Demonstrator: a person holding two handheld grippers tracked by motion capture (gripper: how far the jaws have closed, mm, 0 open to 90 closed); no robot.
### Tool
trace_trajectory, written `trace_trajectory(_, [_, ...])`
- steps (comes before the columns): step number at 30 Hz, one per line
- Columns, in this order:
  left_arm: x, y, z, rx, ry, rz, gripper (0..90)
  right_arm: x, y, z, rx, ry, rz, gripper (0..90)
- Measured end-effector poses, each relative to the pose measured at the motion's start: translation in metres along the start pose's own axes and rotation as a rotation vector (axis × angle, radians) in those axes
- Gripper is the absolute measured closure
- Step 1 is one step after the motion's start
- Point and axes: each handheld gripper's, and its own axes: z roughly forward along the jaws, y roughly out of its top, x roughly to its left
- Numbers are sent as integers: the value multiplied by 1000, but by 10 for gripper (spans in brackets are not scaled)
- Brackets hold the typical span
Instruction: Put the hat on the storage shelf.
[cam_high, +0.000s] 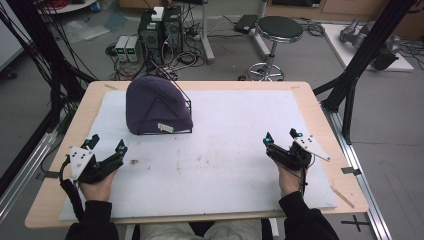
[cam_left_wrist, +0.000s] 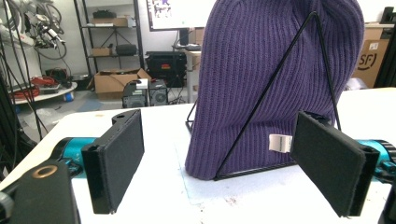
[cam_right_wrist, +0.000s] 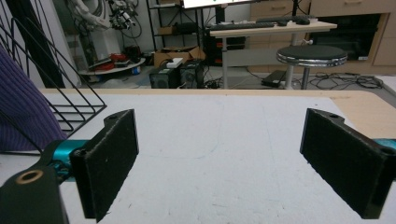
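Note:
A purple knitted beanie (cam_high: 155, 104) is pulled over a black wire stand (cam_high: 183, 112) at the back left of the white mat (cam_high: 230, 150); a small white label (cam_high: 165, 128) hangs at its lower edge. In the left gripper view the beanie (cam_left_wrist: 261, 79) rises close ahead, with the wire stand (cam_left_wrist: 299, 56) across its front. My left gripper (cam_high: 106, 144) rests open at the front left, a short way from the beanie. My right gripper (cam_high: 281, 136) rests open at the front right, far from it. Nothing sits between either pair of jaws.
The wooden table (cam_high: 320, 120) borders the mat on all sides. Beyond it stand a round black stool (cam_high: 278, 30), computer boxes (cam_high: 160, 30) with cables on the floor, and black frame posts (cam_high: 370, 45) at the right.

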Motion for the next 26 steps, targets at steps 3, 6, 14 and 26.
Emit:
trace_trajectory(3, [1,0,0,-1,2,-3,178,1,0,0,5,1,0,108])
trace_trajectory(6, [1,0,0,4,4,-2,178,0,0,0,4,2,-4,108])
trace_trajectory(14, [2,0,-1,0,11,-13,178,0,0,1,10,4,-1,108])
trace_trajectory(26, [2,-1,-2,5,1,-7,179,0,-1,1,14,2,-2,108])
